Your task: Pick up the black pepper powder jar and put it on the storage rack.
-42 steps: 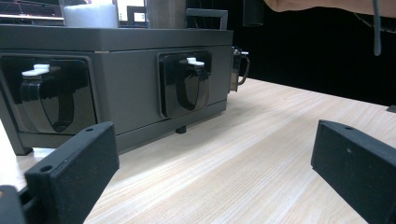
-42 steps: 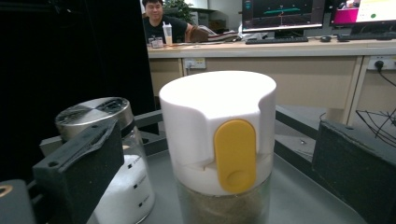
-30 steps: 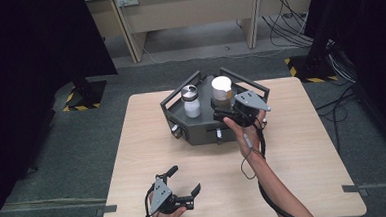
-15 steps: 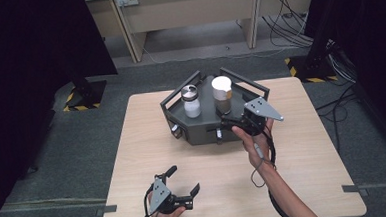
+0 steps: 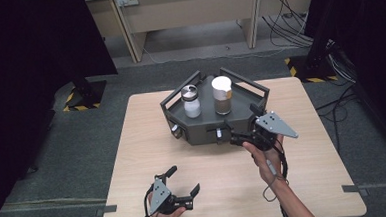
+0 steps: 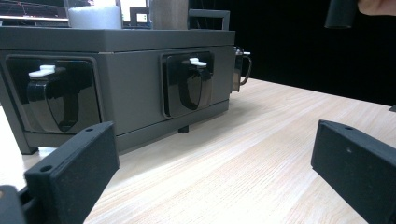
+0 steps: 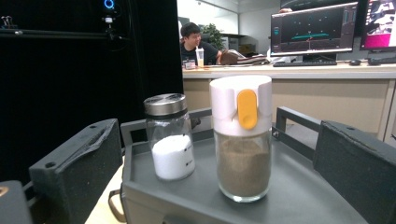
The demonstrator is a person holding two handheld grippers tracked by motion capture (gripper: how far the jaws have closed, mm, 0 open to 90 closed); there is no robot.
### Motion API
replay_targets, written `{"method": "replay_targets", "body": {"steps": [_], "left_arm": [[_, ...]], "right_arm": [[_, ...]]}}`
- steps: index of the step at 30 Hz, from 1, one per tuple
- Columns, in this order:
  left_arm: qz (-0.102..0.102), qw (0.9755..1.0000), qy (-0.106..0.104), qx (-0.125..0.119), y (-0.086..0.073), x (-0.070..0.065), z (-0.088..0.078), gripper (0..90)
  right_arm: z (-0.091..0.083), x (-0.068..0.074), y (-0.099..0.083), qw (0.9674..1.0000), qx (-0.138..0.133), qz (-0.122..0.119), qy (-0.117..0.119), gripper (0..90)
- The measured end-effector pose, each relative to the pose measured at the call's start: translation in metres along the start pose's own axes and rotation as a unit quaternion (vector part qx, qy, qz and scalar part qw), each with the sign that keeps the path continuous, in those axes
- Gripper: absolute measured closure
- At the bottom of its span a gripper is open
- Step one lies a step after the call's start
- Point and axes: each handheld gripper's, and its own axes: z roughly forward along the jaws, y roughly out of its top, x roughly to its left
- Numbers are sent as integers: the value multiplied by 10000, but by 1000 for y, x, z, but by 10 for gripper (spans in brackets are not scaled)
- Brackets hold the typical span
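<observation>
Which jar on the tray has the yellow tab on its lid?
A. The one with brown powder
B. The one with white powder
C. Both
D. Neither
A: the white-lidded brown jar carries the yellow tab; the white-powder jar beside it on the tray has a plain metal lid.

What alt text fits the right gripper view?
Two jars stand on a dark grey tray: a white-capped jar of brown powder with a yellow tab, nearer, and a metal-lidded jar of white powder to its left. The right gripper frames them, jaws wide apart.
</observation>
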Motion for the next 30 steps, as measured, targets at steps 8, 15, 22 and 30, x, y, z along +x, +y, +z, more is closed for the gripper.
{"method": "replay_targets", "body": {"steps": [8,15,22,30], "left_arm": [[-10,10000,12,-2,0,0,0,2],[-8,10000,11,-3,0,0,0,2],[-15,10000,27,-9,0,0,-1,2],[-26,10000,38,-7,-1,0,-1,2]], "right_arm": [[-11,0,-4,10000,-20,-11,76,15],[-21,1,-8,9999,-37,-16,131,15],[-33,1,-16,9999,-31,-73,123,8],[-46,0,-26,9998,21,-95,161,6]]}}
